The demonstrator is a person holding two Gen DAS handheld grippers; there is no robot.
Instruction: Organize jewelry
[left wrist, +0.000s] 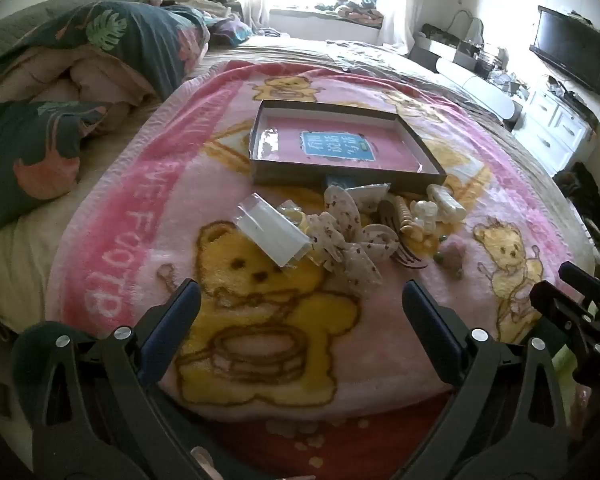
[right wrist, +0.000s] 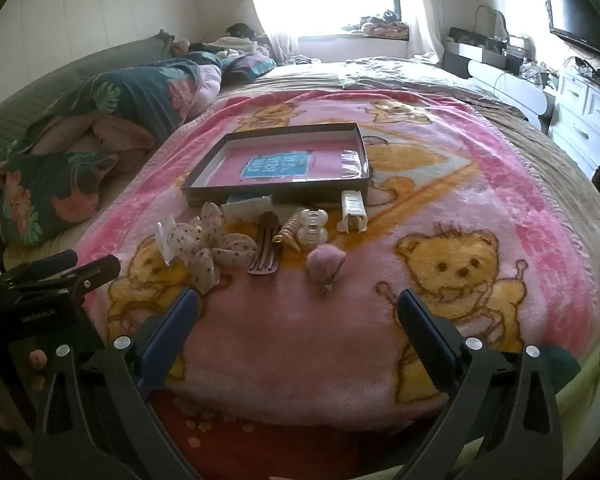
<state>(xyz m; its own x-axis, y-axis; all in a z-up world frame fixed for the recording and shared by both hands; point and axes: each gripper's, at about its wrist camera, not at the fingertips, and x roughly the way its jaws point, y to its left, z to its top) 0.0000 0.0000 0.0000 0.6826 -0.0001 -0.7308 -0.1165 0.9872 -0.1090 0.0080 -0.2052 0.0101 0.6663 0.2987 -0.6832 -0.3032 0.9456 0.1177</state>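
A shallow open box with a pink bottom and a blue label lies on a pink bear blanket. In front of it lies a pile of hair accessories: a spotted fabric bow, a clear packet, a brown clip, a beige spiral clip, white claw clips and a pink pompom clip. My left gripper is open and empty, short of the pile. My right gripper is open and empty, just before the pompom clip.
The blanket covers a large bed. Folded floral bedding lies at the left. A white dresser and a TV stand at the right. The other gripper shows at the right edge of the left wrist view.
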